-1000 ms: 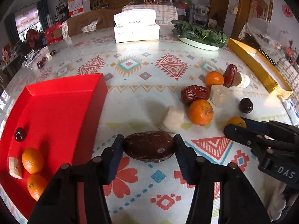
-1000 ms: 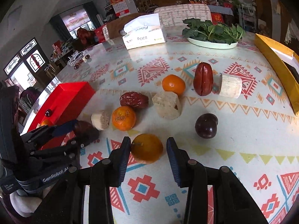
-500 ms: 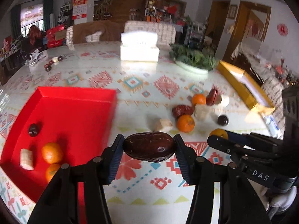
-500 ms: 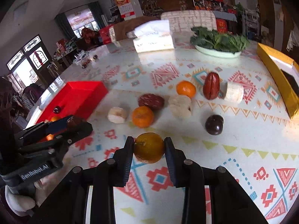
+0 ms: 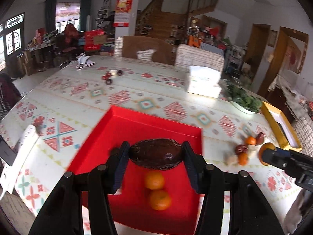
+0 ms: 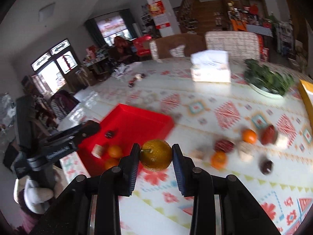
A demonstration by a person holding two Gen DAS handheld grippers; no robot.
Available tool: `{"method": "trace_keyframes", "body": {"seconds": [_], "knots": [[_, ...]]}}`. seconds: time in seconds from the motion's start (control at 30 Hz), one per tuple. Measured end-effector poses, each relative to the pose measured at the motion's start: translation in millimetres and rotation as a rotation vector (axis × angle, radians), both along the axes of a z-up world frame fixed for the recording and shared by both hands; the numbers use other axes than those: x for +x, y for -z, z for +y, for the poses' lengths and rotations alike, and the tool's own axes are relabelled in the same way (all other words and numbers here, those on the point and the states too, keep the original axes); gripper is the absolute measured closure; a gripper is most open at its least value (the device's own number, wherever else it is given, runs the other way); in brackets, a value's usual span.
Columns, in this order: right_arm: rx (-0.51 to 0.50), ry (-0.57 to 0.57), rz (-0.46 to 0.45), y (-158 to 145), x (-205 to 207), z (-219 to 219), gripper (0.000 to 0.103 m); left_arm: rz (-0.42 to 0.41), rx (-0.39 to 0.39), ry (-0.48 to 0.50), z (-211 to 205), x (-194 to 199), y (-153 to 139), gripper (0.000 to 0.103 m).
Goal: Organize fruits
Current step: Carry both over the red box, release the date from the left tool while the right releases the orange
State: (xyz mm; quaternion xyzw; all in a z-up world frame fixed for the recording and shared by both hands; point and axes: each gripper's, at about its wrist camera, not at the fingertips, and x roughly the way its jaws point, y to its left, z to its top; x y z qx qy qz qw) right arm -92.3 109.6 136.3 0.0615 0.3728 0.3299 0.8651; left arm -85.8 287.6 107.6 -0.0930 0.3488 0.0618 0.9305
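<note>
No legible writing; tissue box (image 6: 210, 67) lettering blurred.

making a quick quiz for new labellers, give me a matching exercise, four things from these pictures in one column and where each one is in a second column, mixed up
Things:
1. dark brown date
2. yellow-orange fruit
3. two oranges
4. leafy greens

Places:
A. on a white plate at the far side of the table
B. between the fingers of the right tool
C. lying in the red tray
D. between the fingers of the left tool

Pairs: 1-D, 2-B, 3-C, 4-A
</note>
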Motion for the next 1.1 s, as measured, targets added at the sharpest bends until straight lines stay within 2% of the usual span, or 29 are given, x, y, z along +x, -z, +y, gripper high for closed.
{"method": "trace_keyframes", "body": {"seconds": [0.1,0.4,0.6,0.73,1.0,1.1], "knots": [[-0.010,-0.037,0.005,1,6,29,0.067,0.030,0.010,-0.017,16,10,10,0.050],[-0.101,-0.123,0.081,53,23,100,0.067,0.137,-0.030,-0.016,41,56,52,0.050],[-0.168,-0.158,0.079,73,33,133,0.067,0.183,-0.054,-0.022,50,80,70,0.050],[-0.192,-0.174,0.081,81,39,146,0.067,0.199,-0.081,-0.015,54,88,76,0.050],[-0.191,-0.166,0.076,85,48,155,0.065,0.218,-0.081,-0.011,55,92,78,0.050],[-0.182,-0.165,0.079,84,49,155,0.064,0.213,-0.093,-0.012,57,91,78,0.042]]}}
